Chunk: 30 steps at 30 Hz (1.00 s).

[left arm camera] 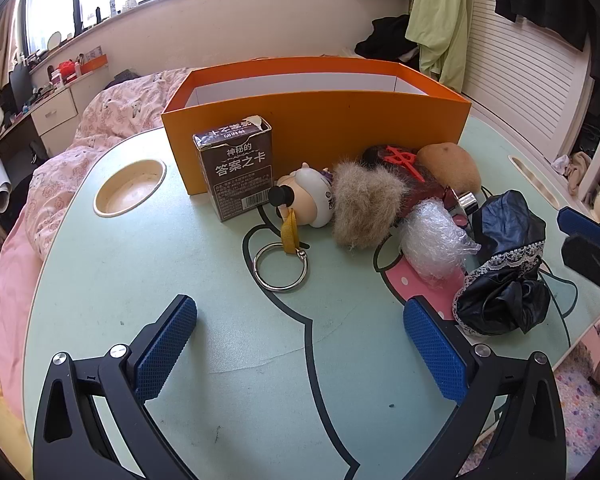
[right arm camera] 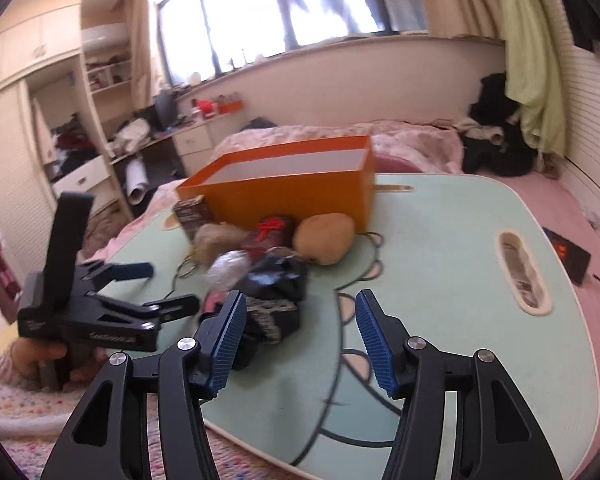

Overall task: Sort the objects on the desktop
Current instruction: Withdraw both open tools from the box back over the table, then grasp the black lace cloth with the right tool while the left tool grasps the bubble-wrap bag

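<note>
With the pile not yet touched, the job right now looks like the first pick: get one item out of the clutter and into the orange cardboard box (left arm camera: 316,120), which stands open at upper centre of the left wrist view, w/ nothing visible inside.

The right gripper (right arm camera: 300,340) sits at bottom centre of its own view, jaws partly apart, nothing between the pads. The frame is blurred, so fine detail is lost. Just ahead of its left pad lies the crumpled black glossy cloth with white lace trim (right arm camera: 274,292), nearest thing to it, so prob. the target.

The left gripper (left arm camera: 300,344) hangs spread wide over bare mint-green tabletop (left arm camera: 160,280), holding nothing, low centre of frame.

Rest of the pile, mid-frame right in the left view: a dark brown card carton with white lettering (left arm camera: 236,172) touching the box front, a small white figurine on a metal key ring (left arm camera: 308,196), a tan fur pompom (left arm camera: 362,208), a wad of clear bubble wrap (left arm camera: 436,240), a round tan plush lump (left arm camera: 450,166).

To do it well, imo: swing the right jaws left so both pads straddle the cloth bundle, come down on the bulk, not the lace edge, which would prob. slip. Pinch firm since glossy fabric slides. Lift straight up before moving so the bubble wrap beside it doesn't drag along.
</note>
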Each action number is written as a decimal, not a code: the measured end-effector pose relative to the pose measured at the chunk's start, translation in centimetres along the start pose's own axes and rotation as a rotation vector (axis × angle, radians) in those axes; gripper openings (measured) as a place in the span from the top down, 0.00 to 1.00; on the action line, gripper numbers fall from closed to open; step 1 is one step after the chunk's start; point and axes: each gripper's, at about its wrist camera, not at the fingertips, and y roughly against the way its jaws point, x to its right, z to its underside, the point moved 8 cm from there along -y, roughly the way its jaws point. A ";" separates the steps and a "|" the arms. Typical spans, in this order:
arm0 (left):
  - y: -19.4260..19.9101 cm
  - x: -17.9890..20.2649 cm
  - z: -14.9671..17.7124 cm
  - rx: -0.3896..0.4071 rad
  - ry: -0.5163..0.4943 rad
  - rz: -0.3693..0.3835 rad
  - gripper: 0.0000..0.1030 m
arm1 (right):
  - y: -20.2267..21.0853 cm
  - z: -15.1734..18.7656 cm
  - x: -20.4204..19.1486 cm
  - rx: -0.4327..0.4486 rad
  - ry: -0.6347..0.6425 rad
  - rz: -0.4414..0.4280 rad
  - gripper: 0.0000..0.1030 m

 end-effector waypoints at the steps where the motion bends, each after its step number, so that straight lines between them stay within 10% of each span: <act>1: 0.0 0.0 0.0 0.000 0.000 0.000 0.00 | -0.3 -0.1 -1.1 -0.010 0.055 0.004 0.42; 9: 0.0 0.0 0.0 0.000 -0.001 0.000 0.00 | -4.2 -0.4 -2.9 -0.128 0.145 0.045 0.25; 10: 0.0 0.0 0.0 0.000 -0.001 0.000 0.00 | -4.9 -0.3 -2.2 -0.157 0.111 0.053 0.26; 12: 0.0 0.0 0.0 0.001 0.000 -0.002 0.00 | -5.7 0.3 -1.3 -0.198 0.039 0.019 0.59; 14: 0.2 -0.2 0.1 0.007 0.011 -0.015 0.00 | -5.1 0.3 -0.5 -0.168 -0.022 -0.018 0.64; 20: 2.1 0.7 -1.1 0.097 0.003 0.034 0.00 | -0.5 -0.3 5.3 0.036 -0.279 0.054 0.64; 25: 2.7 4.9 -2.6 0.098 -0.093 0.178 0.01 | -0.1 0.7 7.9 0.019 -0.394 0.122 0.64; 30: 0.5 7.2 -3.9 0.036 -0.130 0.139 0.25 | -0.3 0.5 7.4 -0.006 -0.352 0.150 0.64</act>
